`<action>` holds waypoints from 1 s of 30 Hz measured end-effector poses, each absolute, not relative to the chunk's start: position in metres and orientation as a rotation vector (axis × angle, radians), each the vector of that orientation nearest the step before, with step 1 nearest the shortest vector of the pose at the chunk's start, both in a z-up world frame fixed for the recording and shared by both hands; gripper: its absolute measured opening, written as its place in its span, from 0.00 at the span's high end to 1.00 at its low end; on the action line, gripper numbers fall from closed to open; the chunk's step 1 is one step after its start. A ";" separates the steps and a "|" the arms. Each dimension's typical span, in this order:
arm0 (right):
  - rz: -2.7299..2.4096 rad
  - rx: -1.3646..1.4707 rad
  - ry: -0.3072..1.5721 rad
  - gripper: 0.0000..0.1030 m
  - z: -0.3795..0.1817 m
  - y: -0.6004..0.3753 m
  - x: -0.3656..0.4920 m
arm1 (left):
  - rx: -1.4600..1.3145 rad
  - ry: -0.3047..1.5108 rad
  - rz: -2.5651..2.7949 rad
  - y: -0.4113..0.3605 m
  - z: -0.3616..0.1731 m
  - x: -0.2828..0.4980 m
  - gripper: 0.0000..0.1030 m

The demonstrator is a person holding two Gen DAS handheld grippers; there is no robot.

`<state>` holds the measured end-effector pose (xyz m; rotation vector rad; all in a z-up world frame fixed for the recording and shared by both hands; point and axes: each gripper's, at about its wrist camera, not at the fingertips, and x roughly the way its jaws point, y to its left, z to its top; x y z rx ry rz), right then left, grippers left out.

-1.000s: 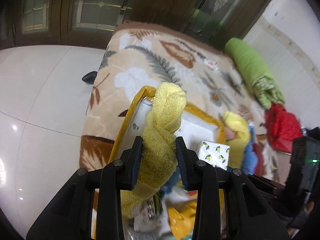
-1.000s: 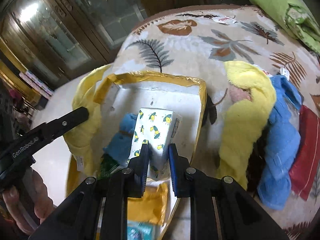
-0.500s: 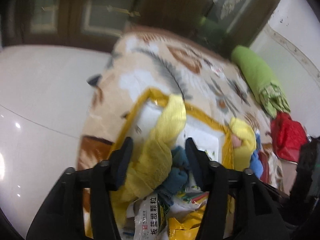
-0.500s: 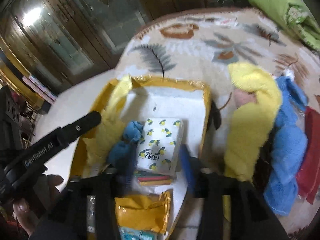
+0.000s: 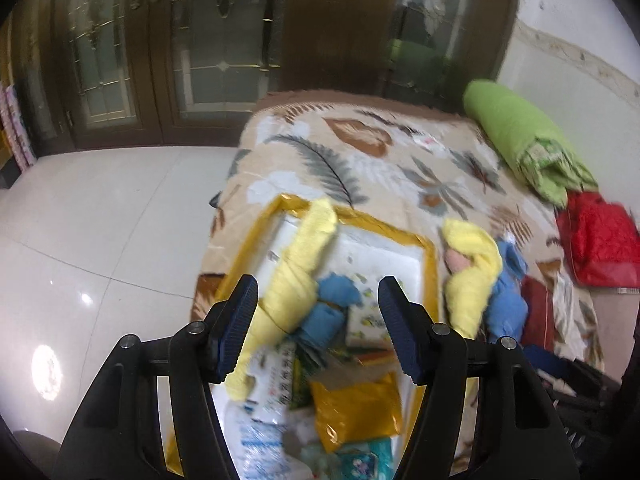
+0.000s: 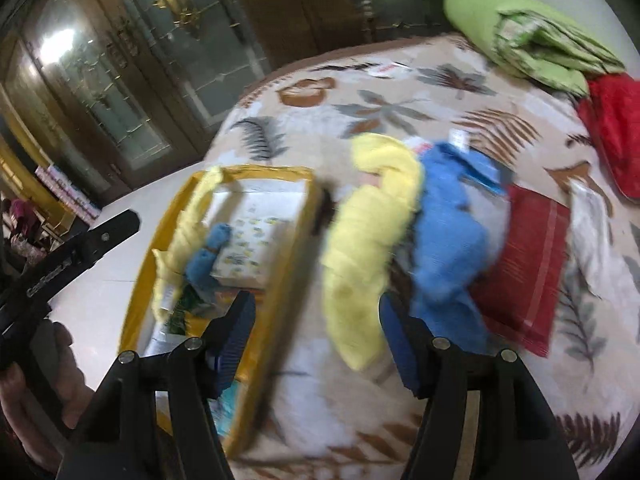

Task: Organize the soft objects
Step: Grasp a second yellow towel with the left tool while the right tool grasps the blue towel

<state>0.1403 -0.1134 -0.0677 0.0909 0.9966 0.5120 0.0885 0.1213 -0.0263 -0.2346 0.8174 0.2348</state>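
Observation:
A yellow-rimmed white box sits on the leaf-patterned bed cover. In it lie a twisted yellow towel, a small blue cloth, a lemon-print tissue pack and snack packets. My left gripper is open and empty just above the box. My right gripper is open and empty over the box's right rim, near a second yellow towel and a blue towel lying on the cover.
A red folded cloth lies right of the blue towel. A green rolled quilt and a red quilted bag sit at the bed's far right. White tiled floor and dark glass-door cabinets lie to the left.
My left gripper opened and dropped the yellow towel into the box. My right gripper opened, left the tissue pack in the box and swung right toward the towels on the bed.

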 end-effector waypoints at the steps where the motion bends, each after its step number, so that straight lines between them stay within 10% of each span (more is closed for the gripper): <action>1: 0.507 0.101 1.002 0.37 -0.069 -0.121 0.141 | -0.234 0.825 0.223 0.117 -0.027 0.089 0.39; 20: 0.483 0.233 1.046 0.37 -0.089 -0.204 0.186 | -0.183 1.105 -0.086 -0.007 -0.084 0.221 0.39; 23: 0.477 0.222 1.057 0.38 -0.094 -0.197 0.207 | -0.151 1.220 -0.102 -0.013 -0.109 0.232 0.64; 30: 0.468 0.139 1.097 0.44 -0.115 -0.173 0.236 | -0.334 1.092 -0.141 0.022 -0.090 0.195 0.72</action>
